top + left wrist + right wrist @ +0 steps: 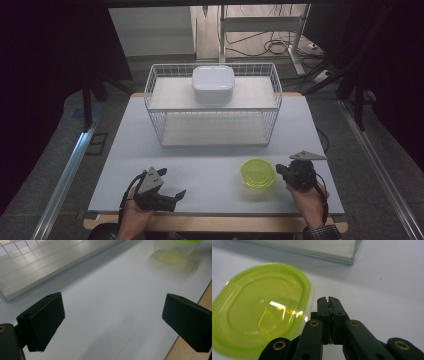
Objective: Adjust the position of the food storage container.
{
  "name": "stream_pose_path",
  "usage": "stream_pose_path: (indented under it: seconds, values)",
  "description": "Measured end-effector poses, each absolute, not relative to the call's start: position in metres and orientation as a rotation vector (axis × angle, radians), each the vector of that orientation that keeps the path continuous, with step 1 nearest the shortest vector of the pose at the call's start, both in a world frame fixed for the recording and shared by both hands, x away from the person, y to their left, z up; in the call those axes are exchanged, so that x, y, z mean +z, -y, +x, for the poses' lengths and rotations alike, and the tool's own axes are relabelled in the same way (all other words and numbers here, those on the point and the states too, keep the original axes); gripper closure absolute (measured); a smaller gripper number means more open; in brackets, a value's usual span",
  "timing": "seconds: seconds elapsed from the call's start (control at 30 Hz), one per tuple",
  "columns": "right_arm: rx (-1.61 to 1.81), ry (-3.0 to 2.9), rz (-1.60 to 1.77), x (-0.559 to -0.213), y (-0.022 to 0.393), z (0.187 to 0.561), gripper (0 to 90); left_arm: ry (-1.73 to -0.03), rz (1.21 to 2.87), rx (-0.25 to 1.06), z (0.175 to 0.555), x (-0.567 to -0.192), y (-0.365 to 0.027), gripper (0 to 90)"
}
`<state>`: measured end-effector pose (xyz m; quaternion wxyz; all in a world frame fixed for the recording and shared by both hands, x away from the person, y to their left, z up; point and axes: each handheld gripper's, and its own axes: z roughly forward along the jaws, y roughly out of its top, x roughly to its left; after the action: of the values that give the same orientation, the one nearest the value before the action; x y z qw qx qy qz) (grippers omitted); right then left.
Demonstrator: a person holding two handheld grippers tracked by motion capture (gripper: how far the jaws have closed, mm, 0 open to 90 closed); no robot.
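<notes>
Near the table's front right edge, your closed right gripper (328, 300) nears the tub (259, 307): light, slick, pinch its rim.

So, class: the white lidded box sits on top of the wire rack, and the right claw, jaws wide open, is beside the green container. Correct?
Not quite. The right claw has its jaws shut, as the right gripper view shows. The white box does sit on the wire rack, and the claw is beside the green container.

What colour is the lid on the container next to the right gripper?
Translucent lime green; the lid shows best in the right gripper view, just beside the shut right gripper.
</notes>
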<state>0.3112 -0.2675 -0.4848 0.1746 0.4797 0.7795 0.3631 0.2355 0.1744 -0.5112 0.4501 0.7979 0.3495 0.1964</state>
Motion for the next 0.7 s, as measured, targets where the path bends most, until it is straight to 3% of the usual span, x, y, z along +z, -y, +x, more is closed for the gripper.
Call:
stream_pose_path:
  seconds: [0.27,0.7]
  values:
    - [0.966,-2.288,1.357,-0.494,0.261,0.29,88.3,-0.864,1.976,0.487,0.235,-0.511,-0.173,3.9]
    - [0.978,-2.38,1.305,-0.503,0.237,0.298,87.9,-0.855,1.989,0.476,0.236,-0.513,-0.171,3.9]
